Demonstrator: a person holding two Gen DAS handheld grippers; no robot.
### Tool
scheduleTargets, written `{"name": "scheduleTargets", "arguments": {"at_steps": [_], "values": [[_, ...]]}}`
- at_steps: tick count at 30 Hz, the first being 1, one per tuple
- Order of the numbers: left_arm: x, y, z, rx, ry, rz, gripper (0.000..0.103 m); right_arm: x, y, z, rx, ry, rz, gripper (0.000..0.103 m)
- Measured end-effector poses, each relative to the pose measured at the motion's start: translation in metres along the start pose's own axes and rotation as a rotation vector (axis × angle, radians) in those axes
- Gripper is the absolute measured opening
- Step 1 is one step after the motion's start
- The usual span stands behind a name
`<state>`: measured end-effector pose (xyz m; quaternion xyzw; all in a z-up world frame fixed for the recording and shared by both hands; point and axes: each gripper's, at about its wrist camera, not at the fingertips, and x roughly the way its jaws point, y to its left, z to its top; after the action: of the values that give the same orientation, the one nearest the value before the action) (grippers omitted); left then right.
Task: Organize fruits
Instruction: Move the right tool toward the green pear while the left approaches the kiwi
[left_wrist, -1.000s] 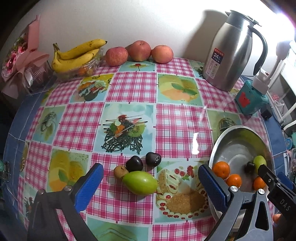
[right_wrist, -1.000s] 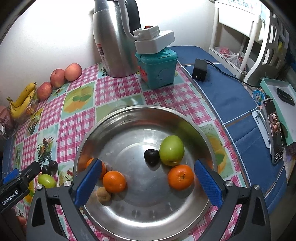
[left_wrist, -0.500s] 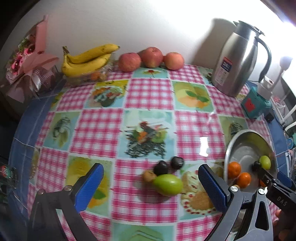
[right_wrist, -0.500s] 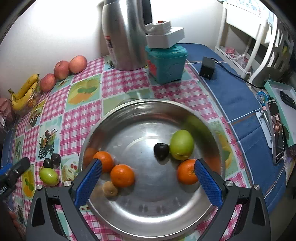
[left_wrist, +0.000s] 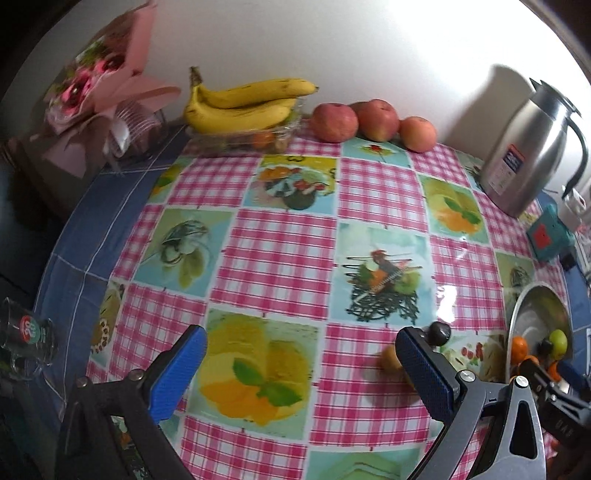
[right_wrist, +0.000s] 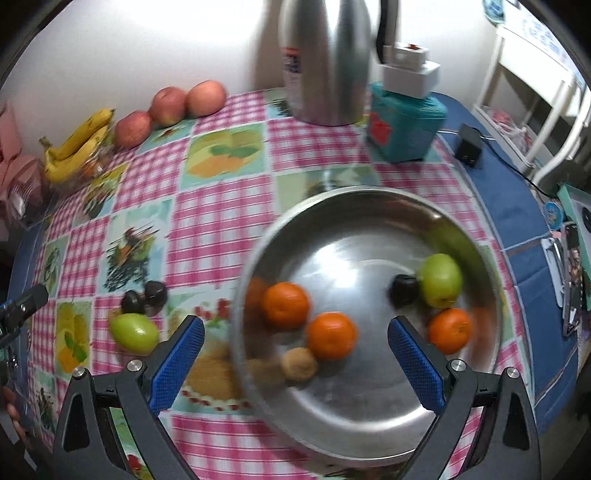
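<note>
A steel bowl (right_wrist: 369, 410) holds three oranges (right_wrist: 330, 339), a green fruit (right_wrist: 441, 280), a dark fruit (right_wrist: 404, 291) and a small brown fruit (right_wrist: 299, 363). My right gripper (right_wrist: 295, 362) is open and empty above the bowl's near side. On the cloth to the left lie a green fruit (right_wrist: 135, 332) and two dark fruits (right_wrist: 146, 297). My left gripper (left_wrist: 301, 369) is open and empty over the cloth. Its right finger (left_wrist: 424, 369) hides most of that fruit group; a dark fruit (left_wrist: 437, 332) and a brown fruit (left_wrist: 389, 358) show. The bowl (left_wrist: 532, 306) is at the right edge.
Bananas (left_wrist: 240, 107) in a clear tray and three apples (left_wrist: 369, 118) line the back wall. A steel thermos (left_wrist: 524, 147) and a teal box (right_wrist: 402, 125) stand at the back right. A bouquet (left_wrist: 92, 92) sits back left, a glass (left_wrist: 26, 343) at the left edge.
My left gripper has swung left, so the loose fruits now sit behind its right finger. My right gripper has shifted left; the bowl now sits further right in its view.
</note>
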<state>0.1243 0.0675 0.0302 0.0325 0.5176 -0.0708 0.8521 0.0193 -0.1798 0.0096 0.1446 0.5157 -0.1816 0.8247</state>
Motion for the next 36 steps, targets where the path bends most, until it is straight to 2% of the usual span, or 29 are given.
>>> {"name": "scheduleTargets", "arguments": {"at_steps": [9, 13, 25, 36], "values": [[0.003, 0.019, 0.001, -0.036, 0.014, 0.002, 0.103, 0.001, 0.049, 0.001, -0.004, 0.03, 0.107, 0.1], [0.003, 0.023, 0.001, -0.056, 0.012, -0.006, 0.103, 0.004, 0.065, 0.001, -0.002, 0.044, 0.125, 0.1], [0.04, 0.019, -0.01, -0.077, 0.112, 0.009, 0.103, 0.024, 0.097, -0.005, -0.04, 0.092, 0.133, 0.1], [0.063, 0.029, -0.016, -0.138, 0.168, 0.01, 0.103, 0.051, 0.101, -0.006, -0.03, 0.143, 0.124, 0.1]]}}
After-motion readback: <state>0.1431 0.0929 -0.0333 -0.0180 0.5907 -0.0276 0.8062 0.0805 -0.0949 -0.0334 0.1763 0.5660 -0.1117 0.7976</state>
